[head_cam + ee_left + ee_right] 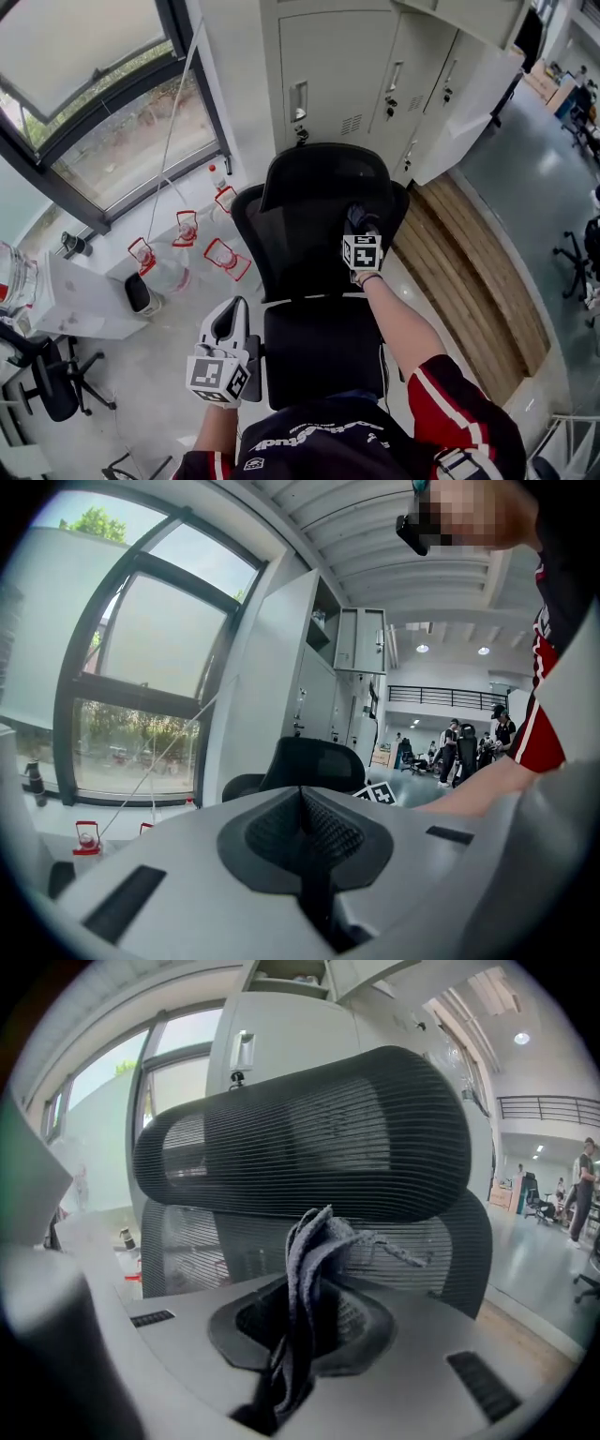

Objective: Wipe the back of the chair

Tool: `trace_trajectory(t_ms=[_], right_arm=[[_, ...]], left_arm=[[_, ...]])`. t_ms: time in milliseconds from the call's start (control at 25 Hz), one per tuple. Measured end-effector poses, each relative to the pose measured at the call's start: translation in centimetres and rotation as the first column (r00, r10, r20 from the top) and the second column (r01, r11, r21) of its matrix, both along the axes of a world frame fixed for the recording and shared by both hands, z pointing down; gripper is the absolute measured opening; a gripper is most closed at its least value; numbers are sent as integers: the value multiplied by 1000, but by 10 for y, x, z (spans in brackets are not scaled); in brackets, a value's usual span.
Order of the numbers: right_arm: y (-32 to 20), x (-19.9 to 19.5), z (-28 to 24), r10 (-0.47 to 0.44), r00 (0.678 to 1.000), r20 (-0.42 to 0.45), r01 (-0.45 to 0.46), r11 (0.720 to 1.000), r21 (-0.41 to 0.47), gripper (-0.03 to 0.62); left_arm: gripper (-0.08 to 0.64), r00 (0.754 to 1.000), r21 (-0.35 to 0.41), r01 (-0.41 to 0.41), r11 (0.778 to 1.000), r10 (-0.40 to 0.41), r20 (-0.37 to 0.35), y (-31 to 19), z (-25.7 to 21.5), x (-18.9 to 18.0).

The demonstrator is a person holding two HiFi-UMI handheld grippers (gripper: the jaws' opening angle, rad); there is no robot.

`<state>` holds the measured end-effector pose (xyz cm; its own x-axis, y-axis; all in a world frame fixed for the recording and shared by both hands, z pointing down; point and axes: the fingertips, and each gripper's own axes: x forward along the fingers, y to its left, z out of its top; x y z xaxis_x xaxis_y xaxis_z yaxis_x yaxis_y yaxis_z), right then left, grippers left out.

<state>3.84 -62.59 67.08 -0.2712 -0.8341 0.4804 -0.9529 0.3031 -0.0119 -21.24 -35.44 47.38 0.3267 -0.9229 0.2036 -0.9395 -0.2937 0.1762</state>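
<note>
Chair: black mesh office chair [298,246] stands in front of white metal lockers [337,66], seat toward the person. A curved mesh headrest [309,1138] tops the backrest.
R gripper: right gripper [360,221] is held up at the backrest's upper right part, just under the headrest. Its jaws pinch a crumpled grey cloth [314,1251], and a wad sticks out past the tips.
Cloth vs mesh: very near the backrest mesh [422,1251]; actual contact can't be confirmed.
L gripper: left gripper [229,324] hangs low by the seat's left edge, well apart from the backrest. Jaws pressed together w/ nothing between them.
Step in hand: prob. wiping the upper backrest w/ the cloth.
Doing it well: press the wad flat onto the mesh, not the jaw tips. Run overlapping passes from the right edge to the left edge, then work down toward the seat. Keep the pinch firm, as little cloth is held.
Risk: the chair may roll or swivel under the push, so the idle L gripper could brace the seat edge.
Left to do: most of the backrest, by the look of it.
</note>
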Motion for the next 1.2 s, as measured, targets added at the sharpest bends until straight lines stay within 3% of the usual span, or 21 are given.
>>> trace_trajectory(t_ms=[440, 760, 1040, 1200], right_arm=[[13, -134, -8, -199, 977, 74, 197, 980, 28, 57], [29, -229, -11, -366, 923, 115, 363, 930, 49, 57], [39, -288, -13, -435, 887, 157, 431, 900, 58, 57], [54, -318, -16, -505, 844, 178, 502, 862, 66, 57]], left_arm=[[25, 992, 4, 125, 992, -125, -7, 34, 0, -54], [25, 975, 1, 223, 975, -222, -28, 54, 2, -91], [25, 957, -6, 289, 957, -289, -35, 74, 8, -121], [25, 947, -15, 318, 948, -318, -42, 85, 12, -130]])
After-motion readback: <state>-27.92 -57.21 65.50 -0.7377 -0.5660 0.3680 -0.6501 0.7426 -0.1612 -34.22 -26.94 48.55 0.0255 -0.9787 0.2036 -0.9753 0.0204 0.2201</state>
